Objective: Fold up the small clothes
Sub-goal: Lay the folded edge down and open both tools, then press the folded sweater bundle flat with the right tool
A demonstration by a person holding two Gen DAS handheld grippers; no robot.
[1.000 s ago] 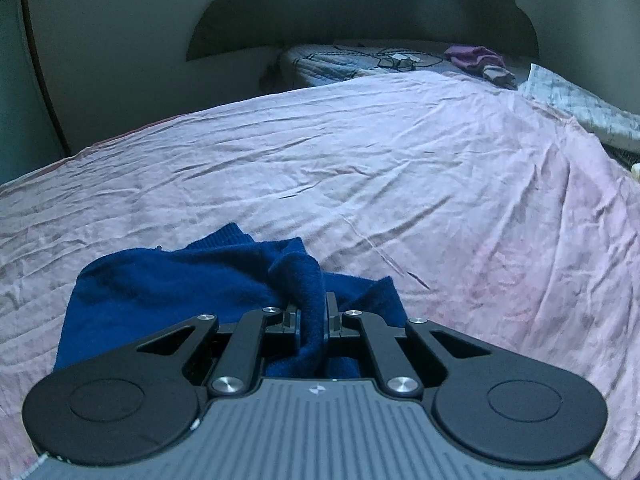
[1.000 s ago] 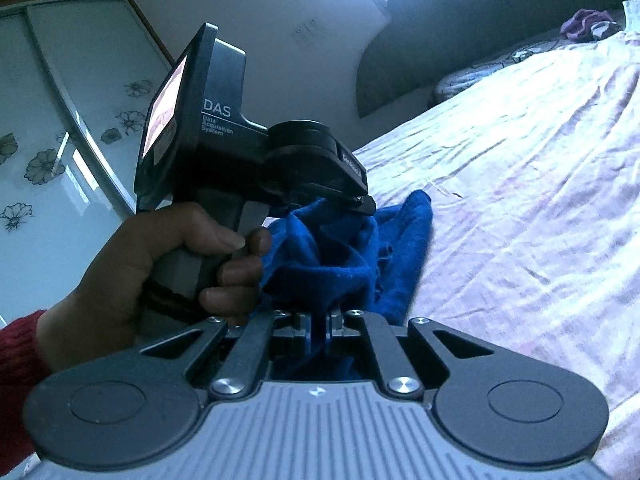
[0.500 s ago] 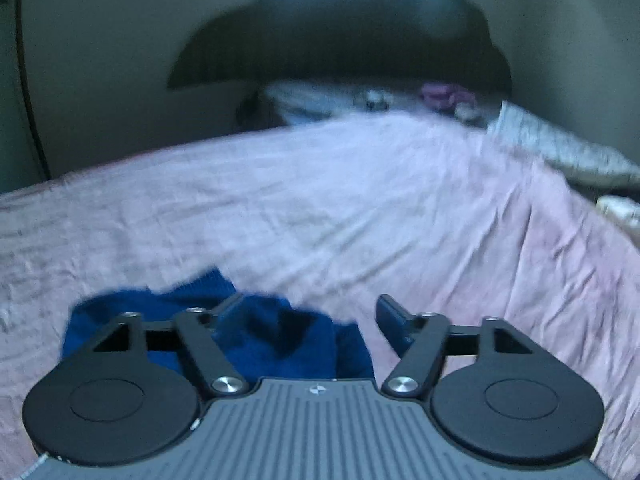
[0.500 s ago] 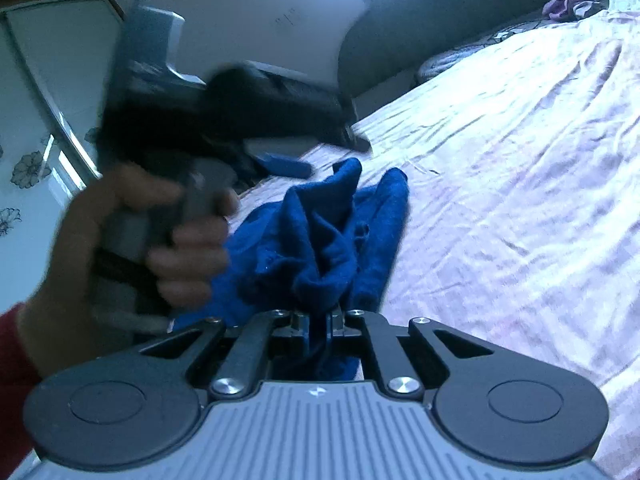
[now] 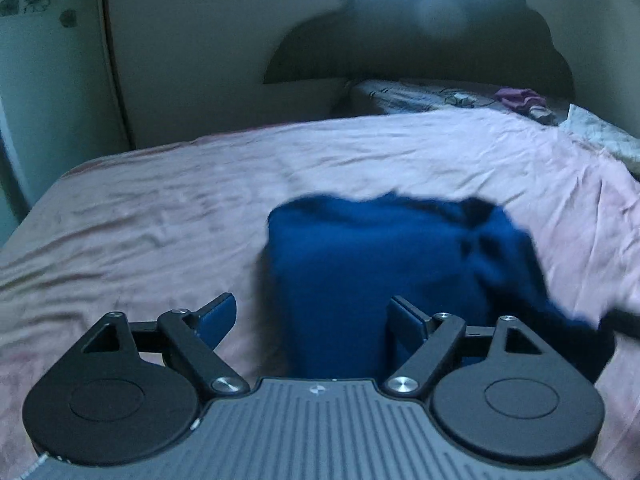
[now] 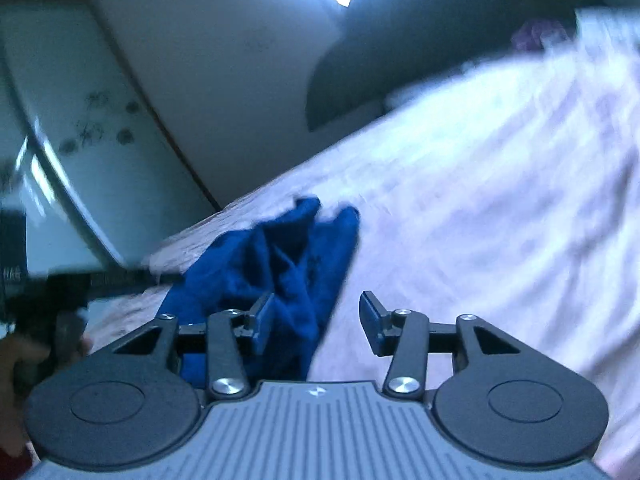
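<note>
Blue garment point(image 5: 376, 276) bunched on pink bedsheet point(image 5: 160, 216), edges smeared by blur. Left gripper point(image 5: 310, 316) spread wide, opening, pads clear of cloth. Right gripper point(image 6: 316, 320) opening, cloth beside left pad, contact unclear. Right view only: hand point(image 6: 24, 364) at frame edge, cropped. Left view only: purple cloth point(image 5: 520, 100) far off.
</note>
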